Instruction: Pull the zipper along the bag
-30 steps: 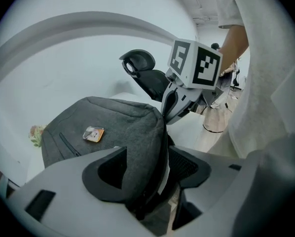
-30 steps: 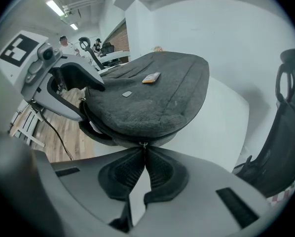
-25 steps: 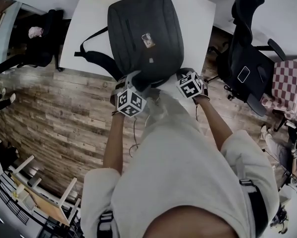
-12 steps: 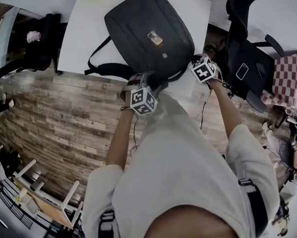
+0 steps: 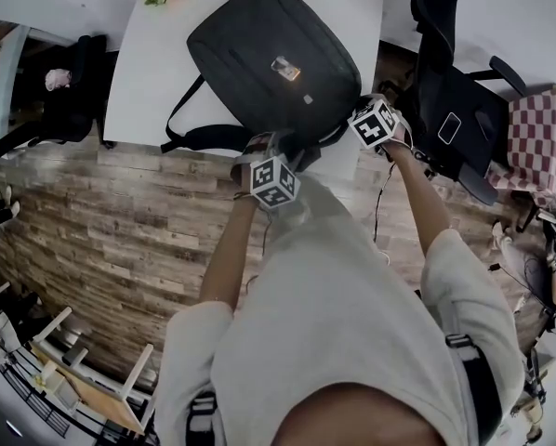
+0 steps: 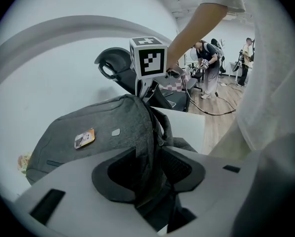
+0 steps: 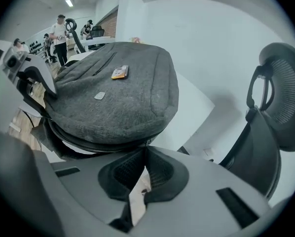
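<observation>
The backpack [image 5: 269, 63] lay on the desk [image 5: 148, 72], its long axis running away from the person. The left gripper [image 6: 150, 169] had just been closing its jaws on a fold of the near edge. The right gripper [image 7: 146, 152], jaws clenched tight, sat at the near right corner, closer to the zipper [image 7: 88, 137]
</observation>
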{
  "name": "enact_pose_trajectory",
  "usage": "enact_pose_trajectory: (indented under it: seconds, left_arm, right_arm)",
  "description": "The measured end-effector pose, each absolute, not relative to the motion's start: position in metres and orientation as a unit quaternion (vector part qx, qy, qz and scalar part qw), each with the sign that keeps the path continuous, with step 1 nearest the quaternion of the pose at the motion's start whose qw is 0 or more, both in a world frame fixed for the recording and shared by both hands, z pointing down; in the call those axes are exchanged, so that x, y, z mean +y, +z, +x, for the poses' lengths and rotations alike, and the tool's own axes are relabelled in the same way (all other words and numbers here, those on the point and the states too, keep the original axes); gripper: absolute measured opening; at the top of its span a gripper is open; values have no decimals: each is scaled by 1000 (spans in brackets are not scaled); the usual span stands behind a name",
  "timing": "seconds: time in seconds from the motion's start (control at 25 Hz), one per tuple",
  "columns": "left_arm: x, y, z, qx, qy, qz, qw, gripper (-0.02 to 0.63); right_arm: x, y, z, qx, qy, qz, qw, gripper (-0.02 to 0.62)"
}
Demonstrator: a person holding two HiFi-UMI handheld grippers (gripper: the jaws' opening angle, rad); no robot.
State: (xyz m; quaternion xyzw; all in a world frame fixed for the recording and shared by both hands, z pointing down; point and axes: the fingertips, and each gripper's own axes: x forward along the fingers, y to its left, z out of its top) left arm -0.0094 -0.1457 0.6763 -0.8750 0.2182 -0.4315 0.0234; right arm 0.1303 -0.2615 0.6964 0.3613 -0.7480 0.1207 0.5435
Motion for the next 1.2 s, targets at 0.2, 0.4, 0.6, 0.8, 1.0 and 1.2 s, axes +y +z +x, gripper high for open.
enact_pose_trajectory:
  seconds: [0.2,0.4,0.6,0.8,1.0,1.2]
  left_arm:
    - [-146,678,-10,221,-431,-875,13,178]
    - [-147,678,-9,221,-431,-875,7,178]
    - [-147,680,-9,221,-428,-876,1,176]
    - [-147,679,-10,221,-428,-876,-3,176]
    - [-148,680,-10,218,-427,-878,-5,176]
    - [-148,680,-10,219,-425,-878,-6,175]
  right_arm:
    - [-250,687,125,-742,109,361,554,18]
    - [-231,684,116,-741,98,346,567,18]
    - [-205,681,102,-742,113,351,561,20]
    - [-183,678,84,-751,136,332,554,20]
    - [-165,681,60,-755,153,327,546,21]
    - [-157,681,50,-755,156,325,548,25]
